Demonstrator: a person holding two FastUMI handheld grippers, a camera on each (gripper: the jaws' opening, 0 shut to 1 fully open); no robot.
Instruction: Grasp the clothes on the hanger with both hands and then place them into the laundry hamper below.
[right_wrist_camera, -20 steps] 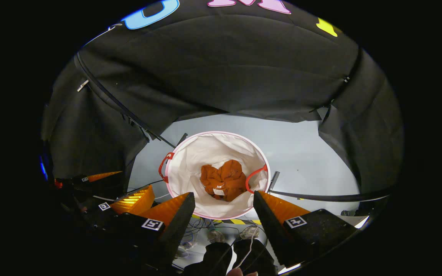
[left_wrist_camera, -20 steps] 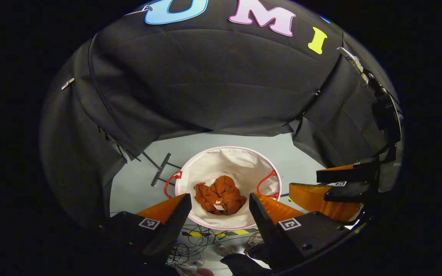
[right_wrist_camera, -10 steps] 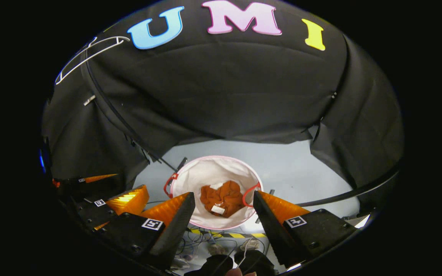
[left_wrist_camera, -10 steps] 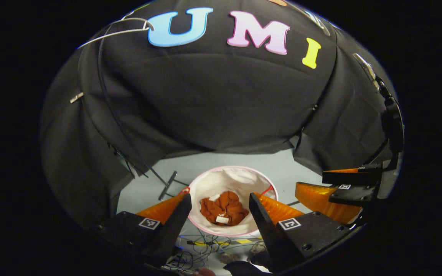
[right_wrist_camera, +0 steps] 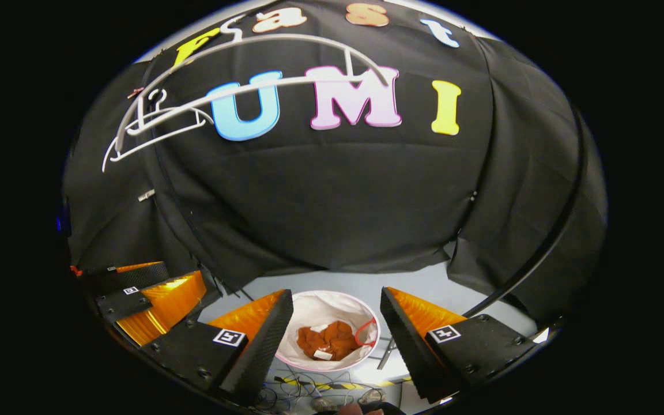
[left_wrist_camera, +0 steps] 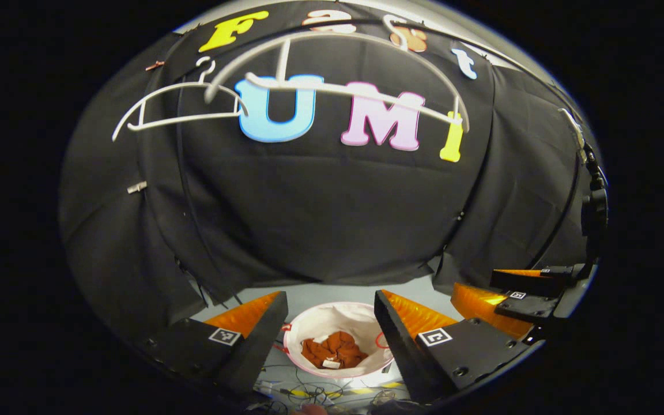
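Two claws hang above a hamper (left_wrist_camera: 366, 314), both released, fingers spread with nothing between them. In the left gripper view the left claw (left_wrist_camera: 330, 314) frames the hamper, which sits below and beyond its fingertips; the clothes (left_wrist_camera: 333, 350), a rust-coloured bundle with a small pale tag, lie crumpled on the hamper's bottom. The claw's fingers cover the hamper's two sides, so only part of its pink rim and a sliver of red handle (left_wrist_camera: 380, 340) can be seen. Off to that claw's right and a little farther out is the right claw (left_wrist_camera: 496, 288), its fingers also parted, its body cut off at the picture's edge.

In the right gripper view the right claw (right_wrist_camera: 336, 300) likewise straddles the hamper (right_wrist_camera: 314, 305), with the clothes (right_wrist_camera: 327, 340) at the bottom and a red handle (right_wrist_camera: 363, 333) at the right wall. The left claw (right_wrist_camera: 153, 282) sits to its left, partly lost in shadow.

High above and beyond both claws, two bare white hangers are set against the black wall: a large hanger (left_wrist_camera: 332, 86) and a small hanger (left_wrist_camera: 179, 109) to its left, seen again in the right gripper view (right_wrist_camera: 251, 75) (right_wrist_camera: 153, 124). Their hooks are thin and hard to make out. Below the fingers, cables (left_wrist_camera: 309, 395) lie tangled on the grey floor (right_wrist_camera: 424, 282), dim and partly cropped.
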